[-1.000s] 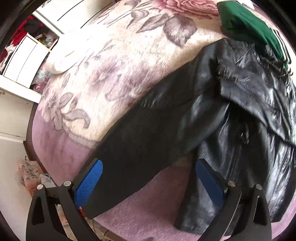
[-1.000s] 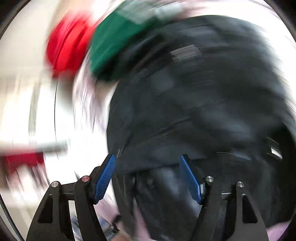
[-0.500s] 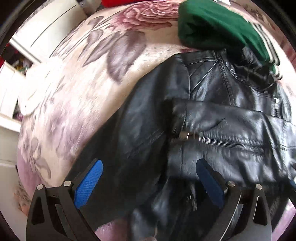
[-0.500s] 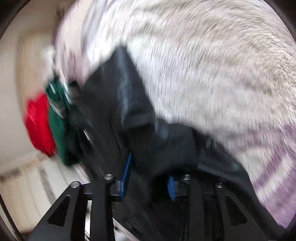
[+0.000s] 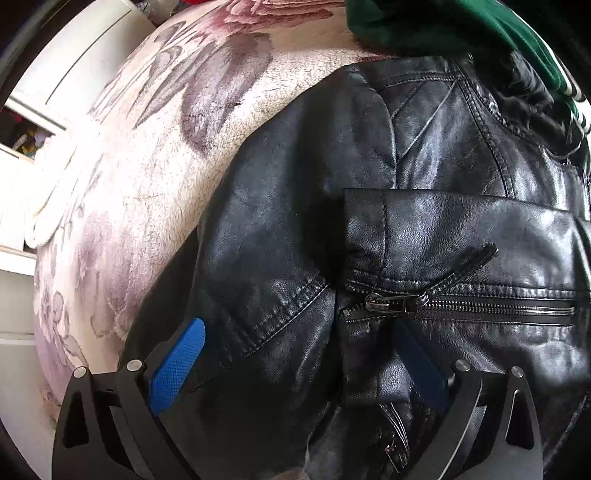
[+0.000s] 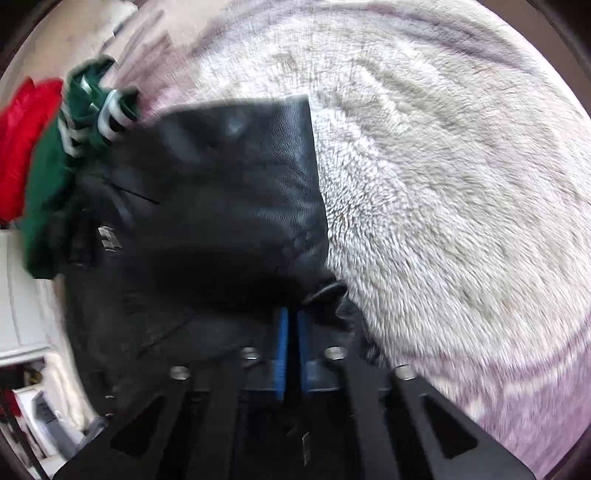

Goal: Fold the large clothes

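our right gripper (image 6: 290,334) has its blue pads pressed almost together on a bunched bit of the black leather jacket (image 6: 221,206); a second ago those pads stood wide apart over the jacket, and half a second ago they were closing on it. so we judge the grab is made, and this hand can now carry that part over for a fold. the view is blurred, so we cannot tell which part of the jacket is pinched.

our left gripper (image 5: 299,365) is spread wide and holds nothing. it has come in close: a second ago it hung over the long sleeve with blanket showing between the pads, and now leather fills that gap. the sleeve cuff (image 5: 365,210) lies across the jacket's chest, with the zip (image 5: 458,304) running rightward just ahead of the right pad. we reckon one sleeve is already laid in.

the jacket lies on the flowered blanket (image 5: 155,177). its collar end touches the green garment (image 5: 443,26), and beyond that, in the right view, sits something red (image 6: 22,140).
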The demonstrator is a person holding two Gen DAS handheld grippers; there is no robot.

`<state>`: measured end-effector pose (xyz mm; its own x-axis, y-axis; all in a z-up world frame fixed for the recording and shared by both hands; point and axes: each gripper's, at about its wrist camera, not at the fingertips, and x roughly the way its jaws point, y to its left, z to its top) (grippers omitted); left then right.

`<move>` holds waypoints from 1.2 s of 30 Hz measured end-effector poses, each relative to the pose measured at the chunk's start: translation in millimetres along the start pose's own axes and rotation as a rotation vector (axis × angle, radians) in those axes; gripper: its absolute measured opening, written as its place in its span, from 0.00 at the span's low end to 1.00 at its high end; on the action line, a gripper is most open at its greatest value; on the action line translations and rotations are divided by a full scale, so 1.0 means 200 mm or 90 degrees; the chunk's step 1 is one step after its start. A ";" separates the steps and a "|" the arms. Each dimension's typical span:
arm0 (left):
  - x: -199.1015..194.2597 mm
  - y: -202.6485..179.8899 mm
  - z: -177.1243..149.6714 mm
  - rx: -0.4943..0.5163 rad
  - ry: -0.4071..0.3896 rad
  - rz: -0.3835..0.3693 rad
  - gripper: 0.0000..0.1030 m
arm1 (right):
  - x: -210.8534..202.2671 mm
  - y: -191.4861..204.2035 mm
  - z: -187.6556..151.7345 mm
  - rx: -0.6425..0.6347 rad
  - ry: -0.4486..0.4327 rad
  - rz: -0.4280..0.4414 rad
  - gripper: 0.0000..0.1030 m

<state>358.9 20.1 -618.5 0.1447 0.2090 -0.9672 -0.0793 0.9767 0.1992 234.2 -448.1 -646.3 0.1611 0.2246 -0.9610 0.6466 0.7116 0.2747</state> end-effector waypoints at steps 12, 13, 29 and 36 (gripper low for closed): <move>-0.32 1.22 -1.06 -0.312 0.105 -0.010 1.00 | -0.30 0.20 -0.60 -0.130 0.112 0.033 0.50; -0.30 1.30 -1.13 -0.332 0.117 0.002 1.00 | -0.28 0.23 -0.69 -0.134 0.127 0.038 0.50; -0.03 1.84 -1.56 -0.476 0.049 -0.026 0.14 | -0.06 0.57 -1.18 -0.253 0.179 -0.053 0.50; -0.05 2.21 -1.42 -0.519 -0.010 -0.021 0.03 | 0.00 0.86 -1.21 -0.264 0.164 -0.061 0.50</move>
<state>43.1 436.5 -565.9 0.1721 0.1873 -0.9671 -0.7667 0.6418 -0.0121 165.3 -165.4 -591.1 -0.1073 0.2647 -0.9583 0.2896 0.9304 0.2246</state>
